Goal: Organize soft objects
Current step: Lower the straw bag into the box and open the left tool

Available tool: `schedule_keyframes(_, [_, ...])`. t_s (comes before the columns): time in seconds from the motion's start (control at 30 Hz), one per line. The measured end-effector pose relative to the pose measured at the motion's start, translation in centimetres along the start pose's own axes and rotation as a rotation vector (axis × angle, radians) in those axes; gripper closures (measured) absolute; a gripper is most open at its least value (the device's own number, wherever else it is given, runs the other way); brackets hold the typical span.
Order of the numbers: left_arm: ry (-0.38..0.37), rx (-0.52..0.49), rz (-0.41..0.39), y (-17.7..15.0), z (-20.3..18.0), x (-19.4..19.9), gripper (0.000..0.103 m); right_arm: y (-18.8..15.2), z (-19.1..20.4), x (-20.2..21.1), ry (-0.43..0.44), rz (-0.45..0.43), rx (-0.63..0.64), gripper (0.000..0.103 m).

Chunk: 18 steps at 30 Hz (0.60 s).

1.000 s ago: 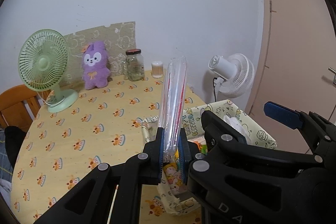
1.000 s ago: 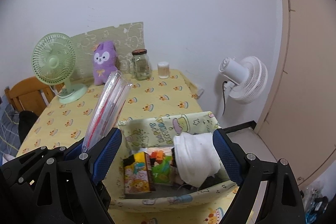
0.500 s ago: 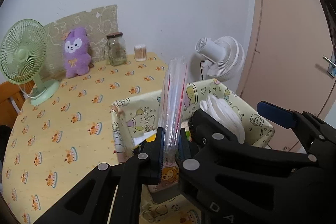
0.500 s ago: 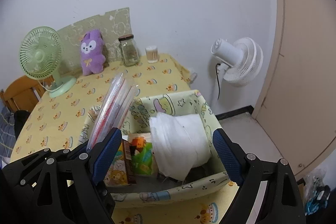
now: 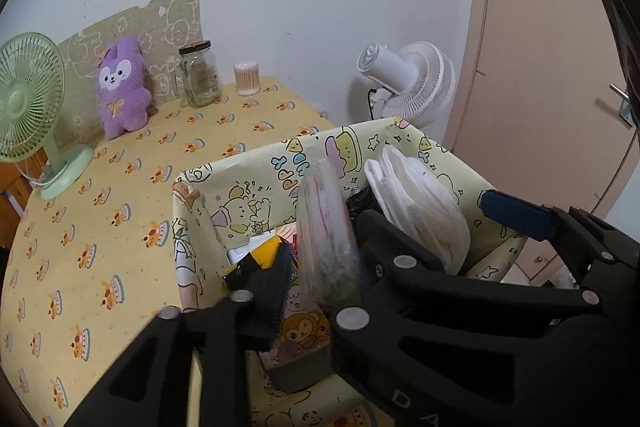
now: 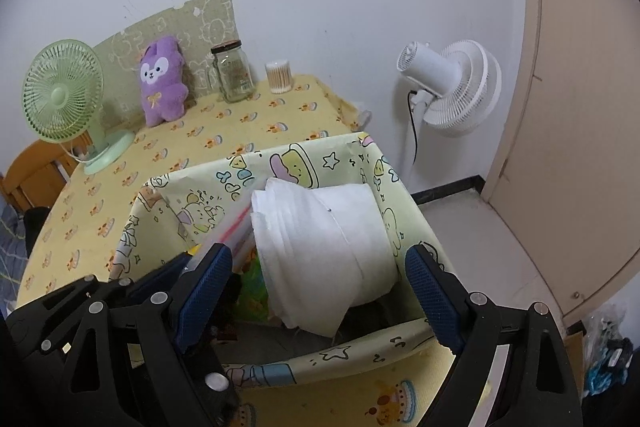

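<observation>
A yellow cartoon-print fabric bin stands at the table's near right edge. My left gripper is down inside it, jaws parted around a clear plastic packet with red stripes, which leans in the bin; the packet also shows in the right wrist view. A stack of white cloth fills the bin's right side. My right gripper is open and empty, its pads either side of the cloth stack above the bin. A purple plush rabbit sits at the back of the table.
A green desk fan stands at the back left. A glass jar and a cotton-swab tub stand by the wall. A white floor fan and door lie right. Colourful packs lie in the bin.
My left gripper has lowered the striped packet into the bin and opened from shut. Both grippers have moved forward and down over the bin.
</observation>
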<state>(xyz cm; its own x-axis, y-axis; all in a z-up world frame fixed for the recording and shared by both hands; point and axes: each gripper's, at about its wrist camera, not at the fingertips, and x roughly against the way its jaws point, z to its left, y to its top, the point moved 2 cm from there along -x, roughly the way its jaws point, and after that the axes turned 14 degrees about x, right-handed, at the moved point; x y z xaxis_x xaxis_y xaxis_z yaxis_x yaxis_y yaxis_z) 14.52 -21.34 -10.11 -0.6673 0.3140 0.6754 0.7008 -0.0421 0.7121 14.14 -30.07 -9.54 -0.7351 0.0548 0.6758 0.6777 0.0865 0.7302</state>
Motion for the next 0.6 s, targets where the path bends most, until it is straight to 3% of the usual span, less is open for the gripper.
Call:
schedule_keyframes(0.23, [0.009,-0.003,-0.040,0.3,0.2,1.1,0.027,0.4,0.2,0.6,0.025,-0.020,-0.005,0.013])
schedule_keyframes(0.6, [0.039,0.010,-0.107,1.0,1.7,4.4,0.017,1.7,2.2,3.2,0.032,-0.071,0.013,0.013])
